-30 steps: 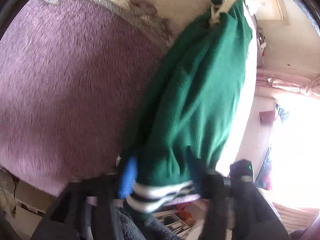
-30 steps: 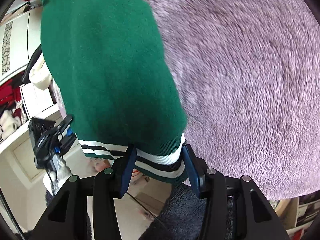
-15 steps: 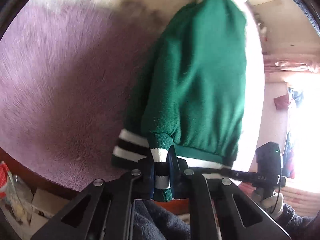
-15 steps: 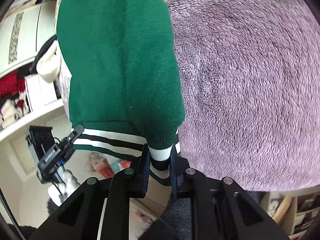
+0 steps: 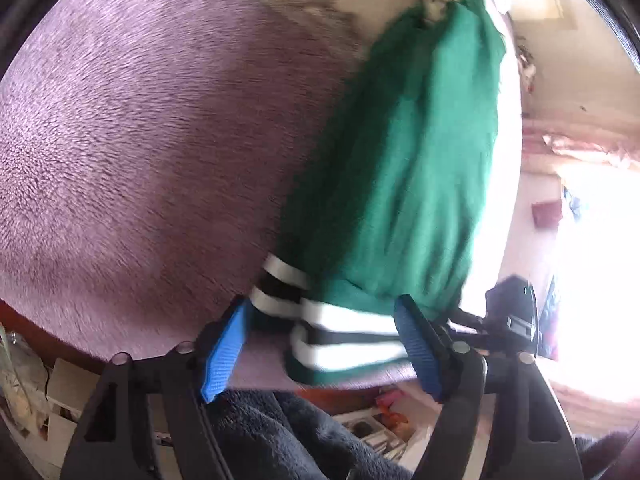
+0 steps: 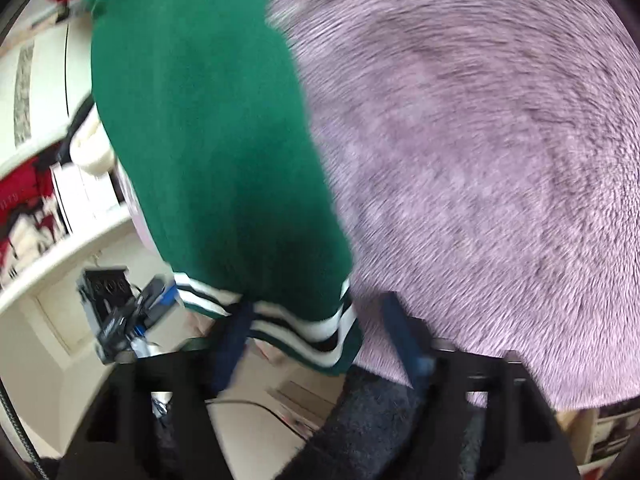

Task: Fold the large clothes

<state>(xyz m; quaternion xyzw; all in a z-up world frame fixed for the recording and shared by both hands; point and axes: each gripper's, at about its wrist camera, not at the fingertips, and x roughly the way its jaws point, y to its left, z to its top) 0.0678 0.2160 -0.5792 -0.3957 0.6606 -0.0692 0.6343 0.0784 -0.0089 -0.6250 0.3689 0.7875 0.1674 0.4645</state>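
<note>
A green sweater [image 5: 412, 168] with a black-and-white striped hem [image 5: 340, 336] lies folded lengthwise on a purple fleece blanket [image 5: 140, 152]. The hem reaches the blanket's near edge. My left gripper [image 5: 320, 346] has its jaws opening; the hem's left corner lies between the blue pads [image 5: 226, 352] and neither pad presses it. In the right wrist view the same sweater [image 6: 212, 140] runs away from me. My right gripper [image 6: 318, 340] is opening too, with the hem's right corner [image 6: 308, 328] loose between its fingers. Each view catches the other gripper beside the hem.
The blanket [image 6: 480, 160] spreads wide on both sides of the sweater. White shelves [image 6: 48, 208] with red and white items stand past its left edge. A bright window [image 5: 592, 248] glares at the right. A person's dark fleece sleeve [image 5: 280, 440] fills the bottom.
Half a second ago both grippers were pinched shut on the striped hem. Both now stand wide apart, the hem released and lying at the blanket's near edge.
</note>
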